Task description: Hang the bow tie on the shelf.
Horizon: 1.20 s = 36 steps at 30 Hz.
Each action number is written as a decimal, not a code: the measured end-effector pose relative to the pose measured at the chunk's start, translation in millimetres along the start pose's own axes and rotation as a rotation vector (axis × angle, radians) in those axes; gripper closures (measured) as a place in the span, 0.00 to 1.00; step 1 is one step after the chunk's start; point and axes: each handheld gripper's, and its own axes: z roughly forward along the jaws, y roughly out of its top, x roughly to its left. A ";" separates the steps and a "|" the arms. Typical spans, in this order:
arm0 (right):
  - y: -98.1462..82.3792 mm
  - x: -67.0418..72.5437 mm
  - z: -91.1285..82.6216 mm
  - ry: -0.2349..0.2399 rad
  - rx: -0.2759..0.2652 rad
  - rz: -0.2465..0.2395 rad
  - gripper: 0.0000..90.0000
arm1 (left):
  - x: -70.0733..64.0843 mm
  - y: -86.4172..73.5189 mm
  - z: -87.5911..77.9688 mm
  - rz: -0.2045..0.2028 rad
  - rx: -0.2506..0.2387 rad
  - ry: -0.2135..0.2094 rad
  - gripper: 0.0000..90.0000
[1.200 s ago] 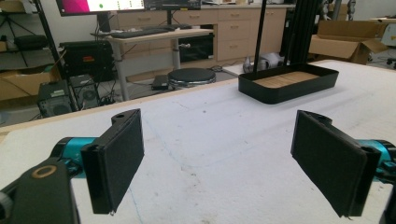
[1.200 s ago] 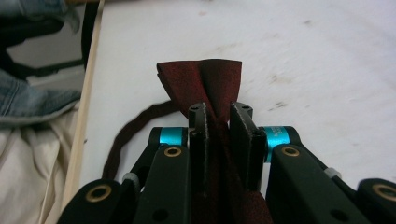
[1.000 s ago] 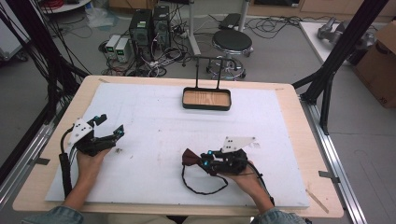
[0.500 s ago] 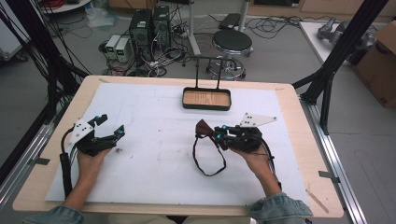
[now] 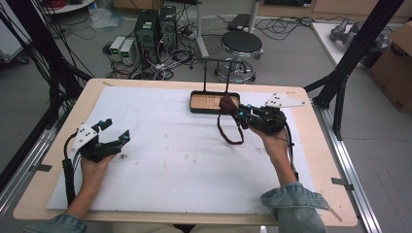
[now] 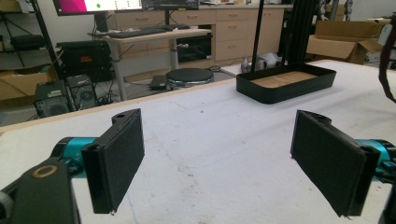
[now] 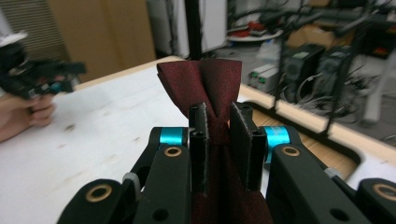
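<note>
Since the earlier frames the right gripper (image 5: 239, 114) has carried the dark red bow tie (image 5: 226, 104) forward from the near middle of the worktop (image 5: 160, 145) to the black tray (image 5: 195, 108). Its fingers (image 7: 198, 140) are clenched on the tie's knot; the bow hangs just over the tray's right end, the strap loop (image 5: 228, 136) dangling above the white sheet. The left gripper (image 5: 112, 132) rests at the left of the worktop, well apart, fingers (image 6: 116, 158) spread wide and empty.
</note>
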 end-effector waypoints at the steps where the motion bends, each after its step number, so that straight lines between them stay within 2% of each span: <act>1: 6.2 -5.8 -0.1 -0.021 -0.005 -0.001 0.86 | 0.2 0.1 0.0 0.001 0.002 -0.003 0.20; 5: 13.1 -13.7 -0.1 -0.047 -0.021 -0.001 0.86 | 0.1 0.0 0.1 0.001 0.001 -0.002 0.20; 6: 17.2 -20.3 0.4 -0.075 -0.021 -0.001 0.86 | 0.0 -0.1 0.2 0.001 -0.001 -0.002 0.20; 9: 19.8 -24.8 0.4 -0.099 -0.028 0.010 0.86 | 0.0 -0.1 0.2 0.001 0.000 -0.002 0.20; 11: 19.8 -31.5 0.0 -0.123 -0.056 0.022 0.86 | 0.0 -0.1 0.2 0.001 0.001 -0.003 0.20; 15: 15.5 -44.0 0.8 -0.165 -0.057 0.046 0.86 | 0.0 -0.1 0.3 0.001 0.000 -0.003 0.20; 17: 16.1 -49.2 0.7 -0.178 -0.070 0.070 0.86 | 0.1 -0.2 0.4 0.001 0.000 -0.003 0.20; 25: 40.3 -56.7 8.1 -0.200 -0.088 0.035 0.86 | 0.1 -0.2 0.4 0.000 -0.001 -0.005 0.20; 29: 50.2 -62.7 13.9 -0.223 -0.093 0.038 0.86 | 0.2 -0.2 0.3 -0.001 0.000 -0.007 0.20; 36: 53.3 -73.3 22.7 -0.257 -0.081 0.066 0.86 | 0.3 -0.2 0.3 -0.002 0.000 -0.009 0.20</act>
